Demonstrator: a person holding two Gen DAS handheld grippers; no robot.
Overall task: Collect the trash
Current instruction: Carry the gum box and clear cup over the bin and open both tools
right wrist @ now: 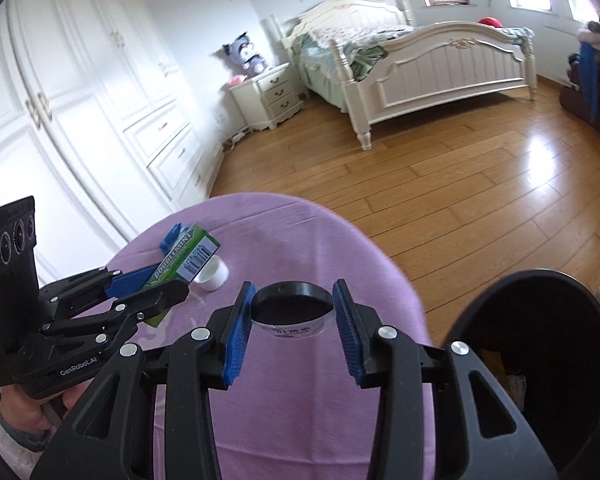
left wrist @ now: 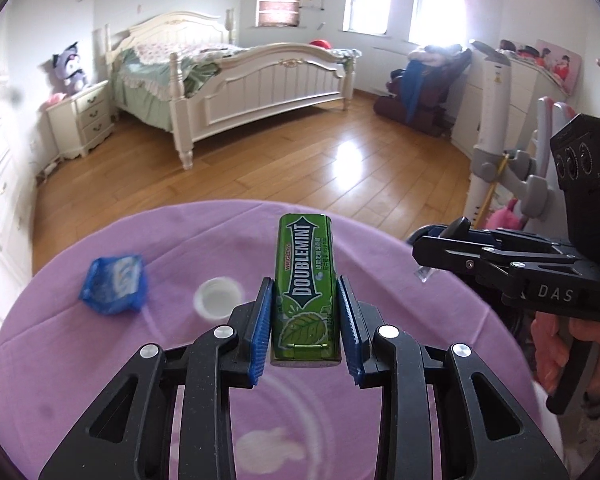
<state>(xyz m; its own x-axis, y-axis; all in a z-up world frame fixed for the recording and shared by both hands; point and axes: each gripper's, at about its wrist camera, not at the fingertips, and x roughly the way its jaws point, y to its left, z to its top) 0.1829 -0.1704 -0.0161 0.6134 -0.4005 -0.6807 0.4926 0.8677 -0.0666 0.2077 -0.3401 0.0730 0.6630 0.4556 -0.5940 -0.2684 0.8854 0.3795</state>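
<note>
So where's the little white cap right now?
The white cap sits on the purple tablecloth, left of the green gum box held in the left gripper, with the blue wrapper on its other side.

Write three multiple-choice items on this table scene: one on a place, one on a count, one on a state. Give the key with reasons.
1. Where does the white plastic bottle cap lie?
A. on the purple tablecloth
B. on the wooden floor
C. in the black round bin

2. How many loose items lie on the cloth, not held?
A. one
B. two
C. four

3. What does the left hand-held gripper do with the green Doublemint gum box?
A. hovers open beside it
B. clamps it between its blue pads
C. pushes it flat

Key: 1 A, the cap sits on the cloth beside the blue crumpled wrapper. 2 B, only cap and wrapper lie free. 3 B, both pads press the box's sides, which stands clear of the cloth.
</note>
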